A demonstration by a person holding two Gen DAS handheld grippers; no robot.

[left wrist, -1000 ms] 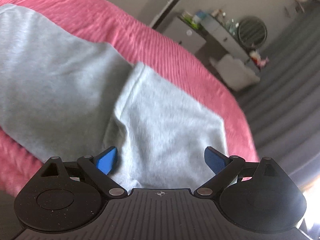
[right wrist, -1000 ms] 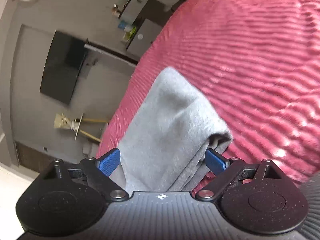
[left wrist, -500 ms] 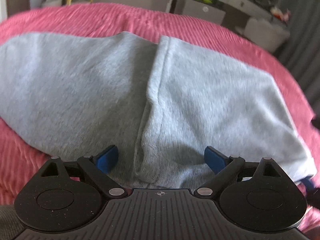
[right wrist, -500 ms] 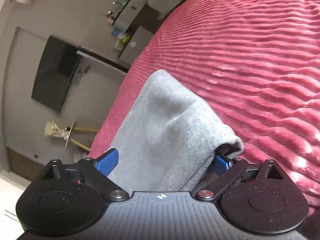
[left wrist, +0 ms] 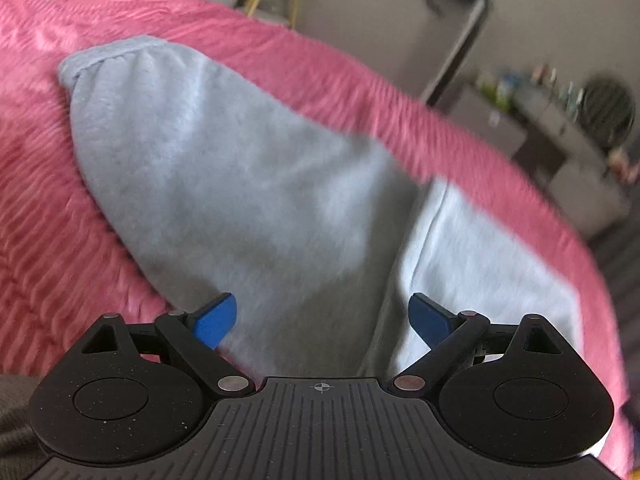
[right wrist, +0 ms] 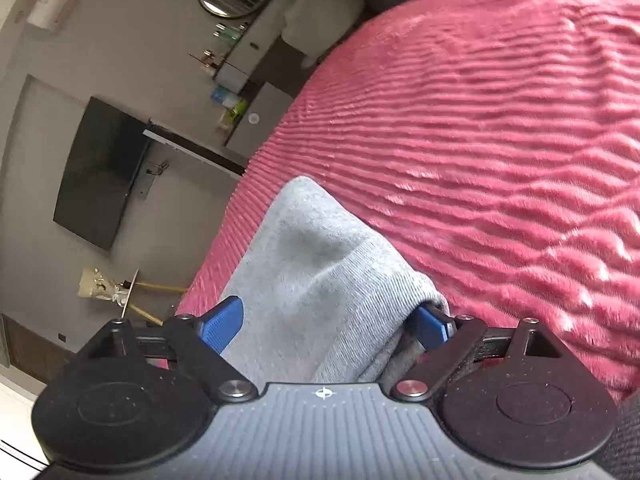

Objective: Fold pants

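Light grey pants [left wrist: 240,184] lie on a pink ribbed bedspread [left wrist: 36,240], partly folded, with one layer overlapping another along a seam at the right. My left gripper [left wrist: 322,320] is open just above the near edge of the cloth, blue fingers [left wrist: 214,320] wide apart. In the right wrist view a folded bulge of the same grey pants [right wrist: 320,276] sits between the jaws of my right gripper [right wrist: 328,324]. Those jaws are wide open and the cloth drapes over the right finger [right wrist: 430,326].
The pink bedspread [right wrist: 500,140] spreads wide to the right of the right gripper. Beyond the bed edge stand a grey dresser with bottles [left wrist: 560,128], a wall television [right wrist: 100,168] and a small yellow-legged table [right wrist: 132,292].
The left gripper has swung left over the pants, so the waist end now shows at upper left. The right gripper has hardly moved, its jaws still wide around the cloth.
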